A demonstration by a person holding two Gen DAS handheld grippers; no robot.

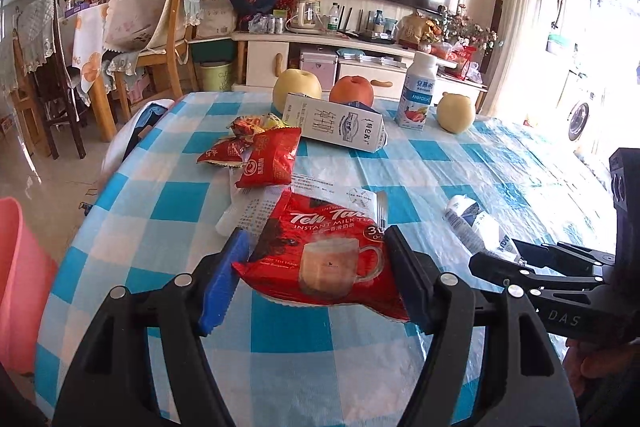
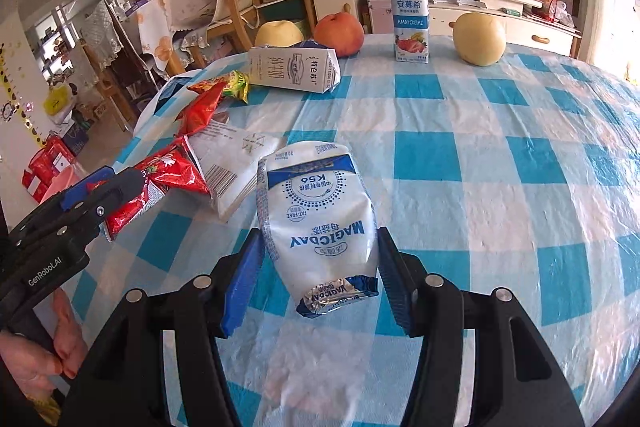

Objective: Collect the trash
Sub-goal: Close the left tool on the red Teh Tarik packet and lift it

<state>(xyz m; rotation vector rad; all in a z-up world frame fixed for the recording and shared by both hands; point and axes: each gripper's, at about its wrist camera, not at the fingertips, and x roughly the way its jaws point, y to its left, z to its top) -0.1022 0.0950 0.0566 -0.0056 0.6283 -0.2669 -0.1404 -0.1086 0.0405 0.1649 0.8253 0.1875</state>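
Left gripper (image 1: 316,277) pinches a red milk tea packet (image 1: 324,259) by its near end, both pads against its sides, the packet lifted over the blue checked tablecloth (image 1: 160,203); right gripper (image 2: 316,279) clamps a white yogurt pouch (image 2: 320,211) near its crimped end, apparently just clear of the cloth. Further back lie red snack wrappers (image 1: 264,159), a white printed bag (image 2: 236,163) and a tipped milk carton (image 1: 340,125); beyond these stand a yogurt bottle (image 2: 411,23), two pears and an orange fruit (image 2: 339,35); a pink bin (image 1: 20,287) sits beside the table's left edge.
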